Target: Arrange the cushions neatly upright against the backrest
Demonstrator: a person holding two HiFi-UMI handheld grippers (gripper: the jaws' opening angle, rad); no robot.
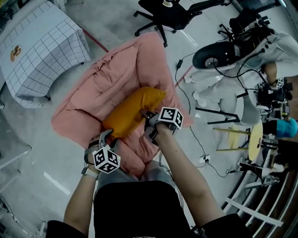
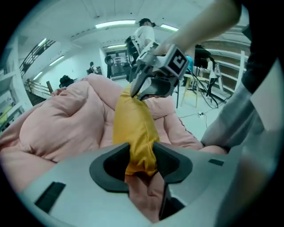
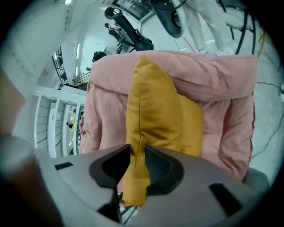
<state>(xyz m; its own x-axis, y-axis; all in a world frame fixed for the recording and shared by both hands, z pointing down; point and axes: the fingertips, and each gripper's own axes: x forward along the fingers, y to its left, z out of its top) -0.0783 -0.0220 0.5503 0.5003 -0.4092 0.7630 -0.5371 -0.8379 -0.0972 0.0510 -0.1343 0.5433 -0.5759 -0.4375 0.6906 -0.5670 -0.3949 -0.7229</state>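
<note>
A yellow cushion (image 1: 132, 111) lies on the seat of a pink padded lounge chair (image 1: 107, 74), stretched between my two grippers. My left gripper (image 1: 110, 135) is shut on the cushion's near corner, and in the left gripper view that corner (image 2: 135, 128) sits pinched between the pads of the left gripper (image 2: 141, 160). My right gripper (image 1: 148, 122) grips the cushion's right edge. From the left gripper view the right gripper (image 2: 148, 88) shows at the cushion's far end. In the right gripper view the cushion (image 3: 155, 111) stands on edge before the pink backrest (image 3: 208, 75), its seam clamped in the right gripper (image 3: 137, 165).
A table with a checked cloth (image 1: 42, 46) stands at the upper left. A black office chair (image 1: 167, 14) is behind the lounge chair. White equipment (image 1: 219, 56) with floor cables (image 1: 186, 100) and a yellow stool (image 1: 253, 139) crowd the right side.
</note>
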